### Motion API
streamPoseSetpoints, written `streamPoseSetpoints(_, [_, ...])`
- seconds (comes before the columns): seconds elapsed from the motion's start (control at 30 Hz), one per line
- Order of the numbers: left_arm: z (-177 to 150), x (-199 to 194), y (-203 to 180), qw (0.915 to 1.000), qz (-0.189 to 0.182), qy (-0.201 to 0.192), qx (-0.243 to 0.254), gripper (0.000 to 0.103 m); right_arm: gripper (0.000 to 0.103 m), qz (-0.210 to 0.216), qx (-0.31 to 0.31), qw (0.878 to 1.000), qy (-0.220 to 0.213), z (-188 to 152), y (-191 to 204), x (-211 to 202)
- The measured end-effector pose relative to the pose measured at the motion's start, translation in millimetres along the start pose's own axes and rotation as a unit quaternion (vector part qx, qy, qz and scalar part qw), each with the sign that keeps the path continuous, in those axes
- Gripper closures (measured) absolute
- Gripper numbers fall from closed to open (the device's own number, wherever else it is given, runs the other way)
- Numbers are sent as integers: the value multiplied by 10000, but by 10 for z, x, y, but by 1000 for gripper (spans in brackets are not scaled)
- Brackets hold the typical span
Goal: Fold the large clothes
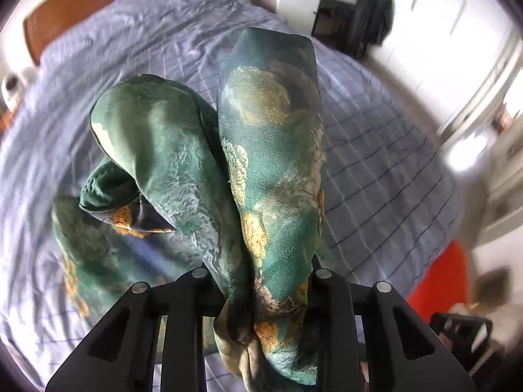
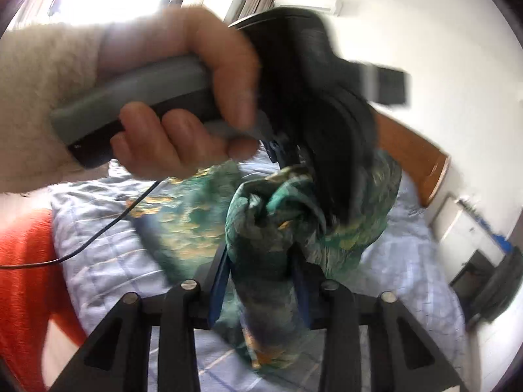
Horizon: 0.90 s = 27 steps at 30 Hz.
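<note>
— Left wrist view: left gripper [image 1: 261, 297] fingers clamped on bunched green garment [image 1: 271, 163], lifted over the blue checked bed [image 1: 376, 170]?

— Yes. Right gripper [image 2: 261, 277] fingers pinching the same cloth; beyond, a hand [image 2: 183, 98] gripping the other handle.

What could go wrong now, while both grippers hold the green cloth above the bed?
1. The left gripper pinches a thick bunch of cloth; some layers may slip out.
2. The right gripper grips so close to the left that the cloth may stay bunched.
3. The black cable hanging over the bed may catch the cloth.
</note>
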State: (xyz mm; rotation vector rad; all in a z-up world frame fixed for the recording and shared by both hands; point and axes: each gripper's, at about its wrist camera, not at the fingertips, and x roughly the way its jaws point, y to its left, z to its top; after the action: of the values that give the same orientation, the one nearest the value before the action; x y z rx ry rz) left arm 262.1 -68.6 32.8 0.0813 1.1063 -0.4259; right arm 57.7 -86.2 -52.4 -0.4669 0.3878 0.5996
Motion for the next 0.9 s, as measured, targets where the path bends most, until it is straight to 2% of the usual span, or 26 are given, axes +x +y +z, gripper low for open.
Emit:
streamPoseSetpoints(0.07, [-29, -110, 370, 9995, -93, -154, -243, 76, 61, 577, 423, 9974, -43, 42, -143, -123])
streamPoseSetpoints(0.13, [-40, -136, 800, 9982, -122, -252, -533, 76, 61, 854, 878, 9925, -7, 53, -347, -181])
streamPoseSetpoints(0.23, [-231, -131, 1365, 9949, -130, -312, -951, 75, 61, 894, 1369, 9861, 283, 41, -694, 11])
streamPoseSetpoints(0.3, [-390, -80, 1689, 9913, -130, -333, -1268, 75, 61, 890, 1447, 9843, 468, 56, -828, 228])
streamPoseSetpoints(0.37, [-567, -11, 1898, 9872, -182, -337, -1547, 75, 61, 1141, 1479, 9798, 710, 113, -868, 514])
streamPoseSetpoints(0.53, [-861, 107, 2191, 9790, -495, -454, -1927, 73, 61, 1890, 1413, 9668, 984, 216, -591, 1193])
streamPoseSetpoints(0.6, [-969, 162, 2272, 9762, -517, -453, -2055, 72, 61, 1939, 1333, 9646, 1188, 170, -434, 1365])
streamPoseSetpoints(0.73, [-1212, 437, 2484, 9689, -696, -325, -2352, 68, 63, 2211, 1577, 9423, 1955, -112, -246, 1775])
streamPoseSetpoints(0.83, [-1327, 560, 2575, 9622, -904, -442, -2530, 68, 67, 2270, 2074, 9282, 2095, -284, -247, 1894])
streamPoseSetpoints(0.9, [-1315, 539, 2596, 9599, -1025, -466, -2568, 68, 67, 2245, 2227, 9228, 2200, -248, -278, 1888])
